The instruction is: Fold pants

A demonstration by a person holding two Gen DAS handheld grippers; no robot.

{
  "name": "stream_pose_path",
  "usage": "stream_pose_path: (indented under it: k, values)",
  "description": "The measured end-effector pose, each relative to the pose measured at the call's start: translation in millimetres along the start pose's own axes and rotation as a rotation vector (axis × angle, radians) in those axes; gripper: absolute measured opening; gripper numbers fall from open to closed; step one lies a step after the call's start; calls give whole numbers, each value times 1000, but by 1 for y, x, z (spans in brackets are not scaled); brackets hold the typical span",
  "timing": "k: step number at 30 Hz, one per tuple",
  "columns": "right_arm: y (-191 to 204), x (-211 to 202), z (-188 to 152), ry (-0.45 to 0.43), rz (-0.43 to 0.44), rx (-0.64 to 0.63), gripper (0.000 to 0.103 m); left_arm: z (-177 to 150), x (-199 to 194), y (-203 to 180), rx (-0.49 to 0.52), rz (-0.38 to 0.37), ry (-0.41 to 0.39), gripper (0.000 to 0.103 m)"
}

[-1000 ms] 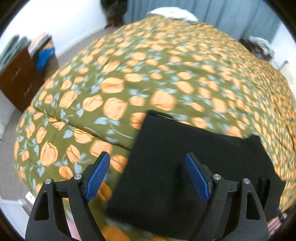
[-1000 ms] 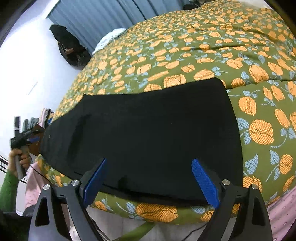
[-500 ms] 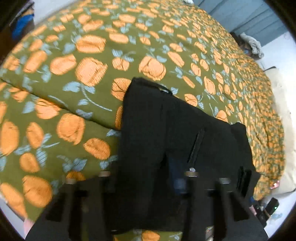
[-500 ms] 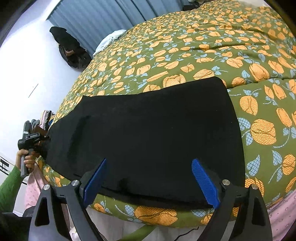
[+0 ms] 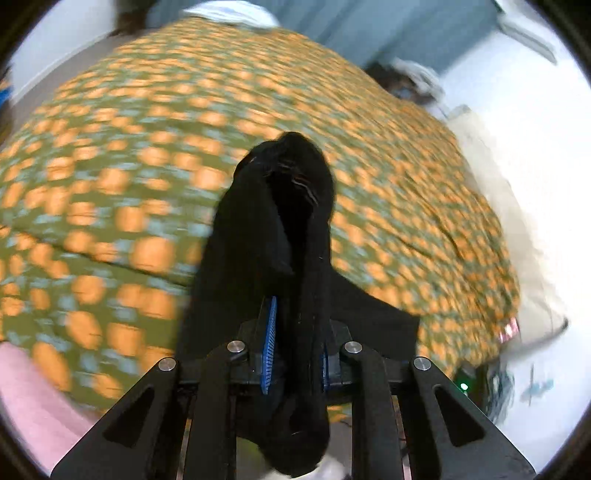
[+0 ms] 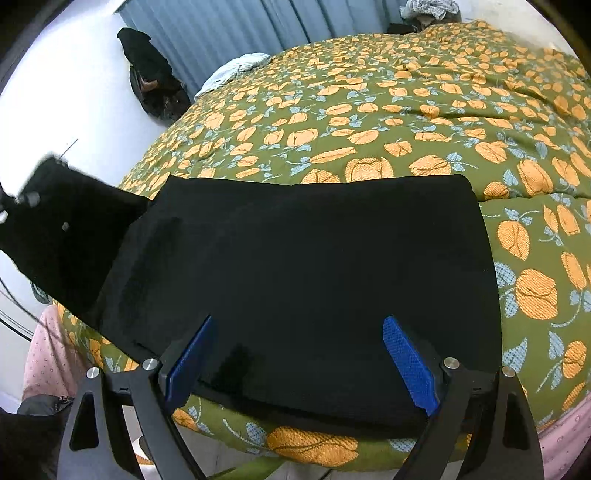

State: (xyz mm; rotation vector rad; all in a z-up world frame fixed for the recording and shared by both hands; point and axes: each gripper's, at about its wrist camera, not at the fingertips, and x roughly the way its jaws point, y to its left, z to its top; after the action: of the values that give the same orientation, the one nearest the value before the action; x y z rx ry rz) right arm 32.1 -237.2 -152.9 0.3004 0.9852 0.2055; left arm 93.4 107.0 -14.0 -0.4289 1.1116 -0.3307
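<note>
Black pants (image 6: 303,258) lie folded flat on the bed near its front edge. My left gripper (image 5: 295,347) is shut on the pants' end (image 5: 288,206) and holds it lifted off the bed, the cloth hanging up and forward between the blue pads. In the right wrist view that lifted end (image 6: 66,236) shows at the far left, raised above the bed. My right gripper (image 6: 299,354) is open, its blue pads hovering just over the near edge of the pants, holding nothing.
The bed has a green quilt with orange flowers (image 6: 406,110). A pale cloth (image 6: 236,66) lies at its far edge by blue curtains (image 6: 258,26). A dark bag (image 6: 151,74) sits by the white wall. A pink sheet (image 6: 40,354) hangs below the quilt.
My left gripper closed on the end of the pants and lifted it off the bed, swinging fast. My right gripper stayed open and drew slightly closer to the pants.
</note>
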Motion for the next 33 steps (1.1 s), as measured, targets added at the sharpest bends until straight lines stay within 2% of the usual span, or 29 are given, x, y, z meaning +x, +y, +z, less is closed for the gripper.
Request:
stream_pose_path:
  k: [2, 5, 8, 10, 11, 12, 13, 14, 15, 16, 17, 19, 22, 24, 25, 26, 27, 28, 30, 33]
  values:
    - [-5, 0, 0, -3, 14, 22, 91, -9, 27, -30, 50, -14, 30, 16]
    - [-10, -2, -1, -9, 21, 47, 91, -27, 88, -67, 106, -16, 102, 14]
    - [-13, -3, -2, -11, 26, 60, 91, -47, 144, -91, 198, 24, 148, 14]
    - [-14, -4, -3, -14, 25, 68, 91, -61, 161, -106, 278, 45, 183, 15]
    - [-15, -5, -3, -17, 26, 74, 91, -65, 168, -111, 311, 82, 202, 15]
    - [-17, -6, -4, -18, 26, 79, 91, -68, 163, -114, 318, 84, 210, 15]
    - [-18, -7, -4, -21, 28, 85, 91, -68, 153, -115, 315, 49, 202, 17]
    - [-19, -9, -6, -26, 31, 93, 91, -66, 141, -115, 311, 17, 185, 27]
    - [-21, -11, -6, -32, 33, 103, 91, -62, 122, -112, 309, -15, 149, 42]
    - [-23, -11, -5, -34, 34, 108, 91, -58, 105, -108, 311, -17, 107, 50]
    - [-24, -11, -4, -37, 36, 114, 91, -55, 87, -101, 315, 1, 52, 58]
    - [-23, -12, -3, -45, 40, 115, 91, -48, 48, -79, 310, 95, -64, 59]
    - [-11, -16, 0, -70, 91, 68, 91, -49, 17, -38, 262, 236, -155, 52]
    - [2, -20, 0, -86, 132, 14, 91, -59, 12, -10, 236, 321, -175, 29]
    - [10, -22, 0, -89, 160, -13, 91, -64, 16, -1, 227, 344, -159, 24]
    - [17, -23, -1, -89, 194, -39, 91, -69, 25, 7, 221, 351, -125, 13]
    - [25, -23, -2, -85, 231, -65, 91, -77, 39, 11, 226, 332, -83, 8]
    - [30, -22, -2, -77, 262, -83, 91, -84, 53, 10, 243, 323, -57, 7]
    - [40, -18, -1, -49, 333, -116, 91, -99, 77, 3, 317, 354, -34, 3]
    - [57, -14, 3, -5, 405, -185, 91, -106, 88, 2, 337, 336, -14, 3]
